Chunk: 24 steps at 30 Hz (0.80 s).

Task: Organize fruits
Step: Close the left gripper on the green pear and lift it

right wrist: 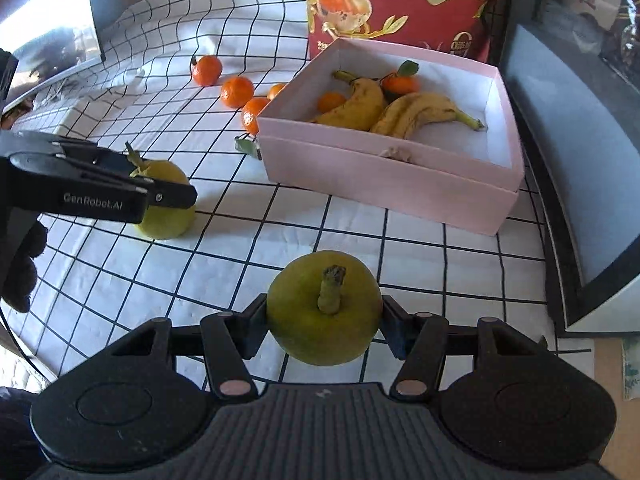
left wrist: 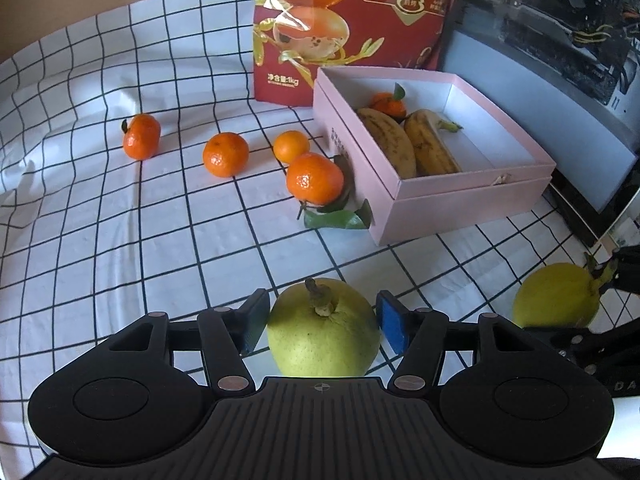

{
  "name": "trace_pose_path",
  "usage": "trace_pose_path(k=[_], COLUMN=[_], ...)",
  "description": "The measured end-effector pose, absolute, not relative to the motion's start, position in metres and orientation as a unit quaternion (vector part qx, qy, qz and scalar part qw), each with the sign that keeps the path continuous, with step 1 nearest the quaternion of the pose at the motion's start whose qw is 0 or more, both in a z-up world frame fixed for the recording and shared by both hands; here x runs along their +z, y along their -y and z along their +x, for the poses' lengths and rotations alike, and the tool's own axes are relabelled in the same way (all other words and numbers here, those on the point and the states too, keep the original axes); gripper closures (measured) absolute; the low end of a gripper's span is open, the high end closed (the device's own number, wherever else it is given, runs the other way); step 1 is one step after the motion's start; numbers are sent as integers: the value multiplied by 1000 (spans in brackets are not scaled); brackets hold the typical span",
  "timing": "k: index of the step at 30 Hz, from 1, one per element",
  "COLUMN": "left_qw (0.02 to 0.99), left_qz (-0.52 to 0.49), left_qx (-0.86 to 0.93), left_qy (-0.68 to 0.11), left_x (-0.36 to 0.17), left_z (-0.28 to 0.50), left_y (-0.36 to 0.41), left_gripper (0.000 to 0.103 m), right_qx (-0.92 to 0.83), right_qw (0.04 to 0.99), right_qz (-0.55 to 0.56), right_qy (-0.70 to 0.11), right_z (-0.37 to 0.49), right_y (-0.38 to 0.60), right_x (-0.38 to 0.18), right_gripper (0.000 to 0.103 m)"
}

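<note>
Two round, dimpled green fruits: left hand-held gripper (left wrist: 322, 326) spread, right hand-held gripper (right wrist: 324, 318) pinching one.

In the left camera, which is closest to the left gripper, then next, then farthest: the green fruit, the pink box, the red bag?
1. Green fruit: between the left gripper's fingers.
2. Pink box: farther back, to the right.
3. Red bag: at the back, behind the box.

Two green pears (left wrist: 323, 328) (left wrist: 556, 296) are sitting on the tabletop (left wrist: 120, 240). Four tangerines (left wrist: 141, 137) (left wrist: 225, 154) (left wrist: 291, 146) (left wrist: 315, 179) are lying loose there. Two bananas (right wrist: 352, 106) (right wrist: 420, 114) and two more tangerines (right wrist: 400, 84) (right wrist: 330, 101) are lying in one pink box (right wrist: 384, 184). One red bag (left wrist: 344, 20) is standing behind.
</note>
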<state>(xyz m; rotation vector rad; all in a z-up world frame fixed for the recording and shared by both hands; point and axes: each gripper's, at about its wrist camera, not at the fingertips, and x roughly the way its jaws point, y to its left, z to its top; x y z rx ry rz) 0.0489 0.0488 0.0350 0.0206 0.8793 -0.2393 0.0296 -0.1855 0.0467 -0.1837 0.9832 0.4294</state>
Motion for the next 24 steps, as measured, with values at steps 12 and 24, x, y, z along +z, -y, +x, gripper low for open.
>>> trace_pose_path(k=[12, 24], left_qw=[899, 898], left_qz=[-2, -6], left_qx=[-135, -135], left_qy=[-417, -418], left_x=[37, 33], left_z=[39, 45], left_y=[-46, -47], left_gripper=[40, 38], right_qx=[210, 207], right_qw=[859, 866], right_qz=[-112, -101], right_qy=[-453, -444], right_z=[33, 32], right_y=[176, 179], right_x=[40, 39], right_gripper=[45, 45])
